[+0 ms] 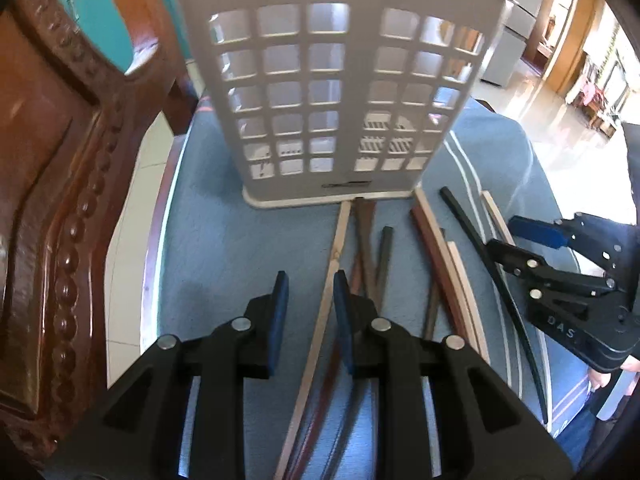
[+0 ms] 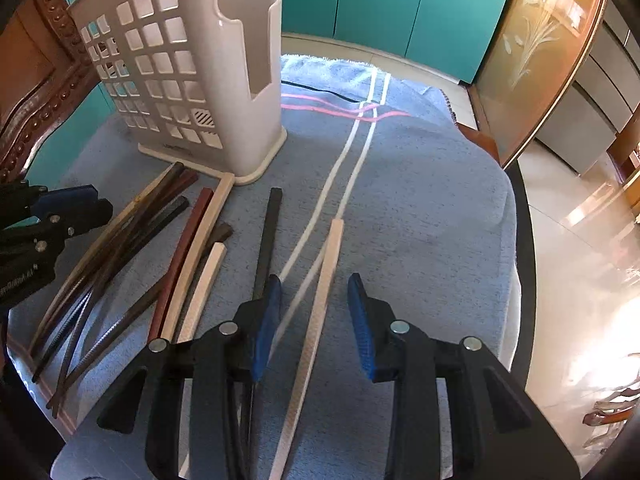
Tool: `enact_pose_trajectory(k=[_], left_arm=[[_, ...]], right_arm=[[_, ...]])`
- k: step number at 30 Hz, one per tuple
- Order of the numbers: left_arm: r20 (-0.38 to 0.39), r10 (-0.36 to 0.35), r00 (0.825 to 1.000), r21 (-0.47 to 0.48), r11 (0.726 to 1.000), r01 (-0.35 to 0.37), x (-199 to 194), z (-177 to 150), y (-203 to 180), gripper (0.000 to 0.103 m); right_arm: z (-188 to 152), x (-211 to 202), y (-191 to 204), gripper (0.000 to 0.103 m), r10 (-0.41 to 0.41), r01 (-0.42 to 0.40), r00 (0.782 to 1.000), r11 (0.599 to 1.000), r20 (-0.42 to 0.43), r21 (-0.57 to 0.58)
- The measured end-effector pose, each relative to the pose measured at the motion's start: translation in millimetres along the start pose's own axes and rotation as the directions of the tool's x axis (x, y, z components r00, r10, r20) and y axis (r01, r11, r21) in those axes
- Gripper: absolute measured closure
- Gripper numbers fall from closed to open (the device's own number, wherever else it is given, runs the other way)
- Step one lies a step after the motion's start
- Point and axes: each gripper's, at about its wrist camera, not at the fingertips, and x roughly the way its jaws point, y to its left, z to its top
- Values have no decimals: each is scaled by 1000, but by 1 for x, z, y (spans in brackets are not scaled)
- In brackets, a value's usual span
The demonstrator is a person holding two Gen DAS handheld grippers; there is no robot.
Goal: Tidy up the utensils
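My left gripper [image 1: 310,292]: jaws apart, over chopsticks [image 1: 362,248] lying loose on the table's blue cloth [image 1: 208,240] before the white holder [image 1: 332,92]. My right gripper [image 2: 314,300]: jaws apart, straddling a pale chopstick [image 2: 326,280], not clamped.

Teal cabinets [image 2: 380,4], glossy sunlit floor [image 2: 580,240]

Both tongs hang low and forward, tilted downward — the left tongs [image 1: 310,300] with blue-padded fingers parted and nothing between them, the right tongs [image 2: 314,312] spread wider, also gripping nothing, just to the right of the left.
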Motion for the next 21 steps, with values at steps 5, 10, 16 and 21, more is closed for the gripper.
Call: enact_pose_trajectory(k=[5, 10, 16, 21], left_arm=[[-46, 49, 998, 33, 998, -48, 17, -1, -11, 79], [-43, 91, 995, 41, 995, -89, 22, 4, -20, 68], [-43, 106, 993, 32, 994, -104, 26, 22, -7, 59], [-48, 95, 994, 18, 995, -94, 27, 24, -5, 59]], right_arm=[[-2, -2, -4, 69, 6, -6, 1000, 1000, 6, 5], [-1, -6, 0, 69, 0, 0, 1000, 1000, 8, 6], [2, -2, 2, 68, 12, -13, 1000, 999, 18, 37], [7, -2, -1, 68, 28, -29, 999, 998, 19, 53]])
